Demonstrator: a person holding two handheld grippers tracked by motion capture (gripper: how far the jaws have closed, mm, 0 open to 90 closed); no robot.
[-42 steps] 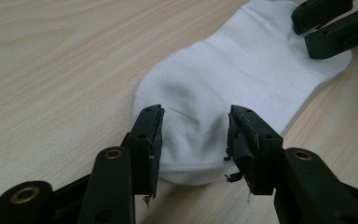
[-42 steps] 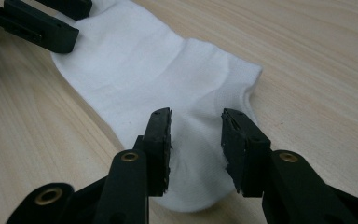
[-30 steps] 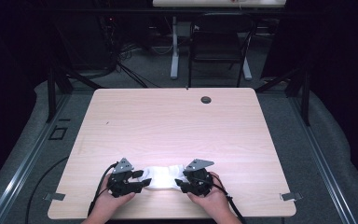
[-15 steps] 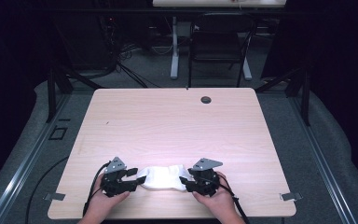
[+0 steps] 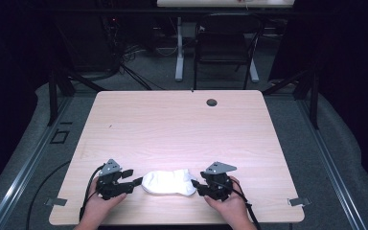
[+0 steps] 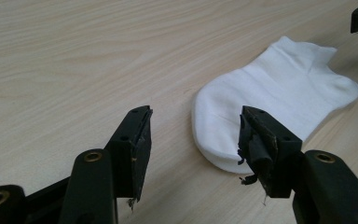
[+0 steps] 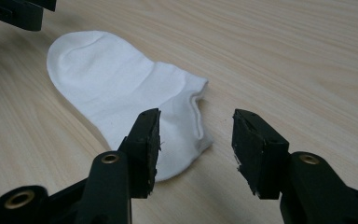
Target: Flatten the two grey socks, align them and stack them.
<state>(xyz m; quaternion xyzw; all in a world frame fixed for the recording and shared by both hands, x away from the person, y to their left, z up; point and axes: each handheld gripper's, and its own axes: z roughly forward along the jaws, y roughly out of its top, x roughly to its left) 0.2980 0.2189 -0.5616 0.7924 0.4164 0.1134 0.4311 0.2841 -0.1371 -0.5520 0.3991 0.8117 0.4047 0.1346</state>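
One white sock (image 5: pixel 168 182) flat on the bench (image 5: pixel 182 129), left gripper (image 5: pixel 133 180) just left of the sock, right gripper (image 5: pixel 197 184) just right of it, jaws of both apart, just been opening, nothing clamped.

We see two black handheld grippers, the left gripper (image 5: pixel 135 181) and the right gripper (image 5: pixel 195 183), each topped by a grey three-cornered plate and trailing a black cable toward the desk's near edge. Up close, each has two blocky black jaws with worn, fraying pads (image 6: pixel 254 140) and brass-coloured rivets at the joints. Our hands (image 5: pixel 230 203) and forearms are bare, no sleeves showing.
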